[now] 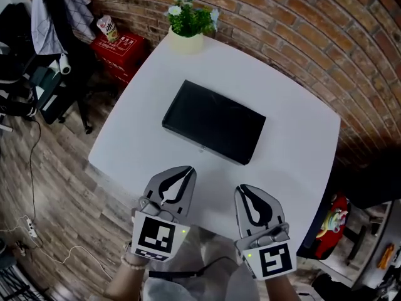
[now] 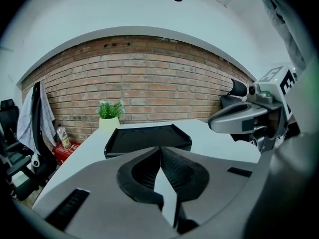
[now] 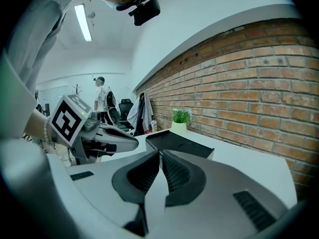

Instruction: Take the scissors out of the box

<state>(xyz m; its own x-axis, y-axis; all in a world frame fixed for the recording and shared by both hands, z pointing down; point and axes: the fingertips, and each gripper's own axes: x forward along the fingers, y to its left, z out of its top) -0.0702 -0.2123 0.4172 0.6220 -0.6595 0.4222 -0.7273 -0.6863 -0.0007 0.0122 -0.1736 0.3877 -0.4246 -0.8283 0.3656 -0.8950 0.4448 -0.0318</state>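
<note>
Hovering side by side over the near edge of the white table (image 1: 294,149), the left gripper (image 1: 186,170) and right gripper (image 1: 242,189) have their jaws pressed together on nothing, likely a ready pose. The black box (image 1: 214,122) lies well ahead, seemingly shut. No scissors show, so they are presumably inside.

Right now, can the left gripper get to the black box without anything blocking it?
Probably yes: only bare white table lies between the left gripper and the box; the right gripper sits aside. The left one's jaws are shut, though.
</note>
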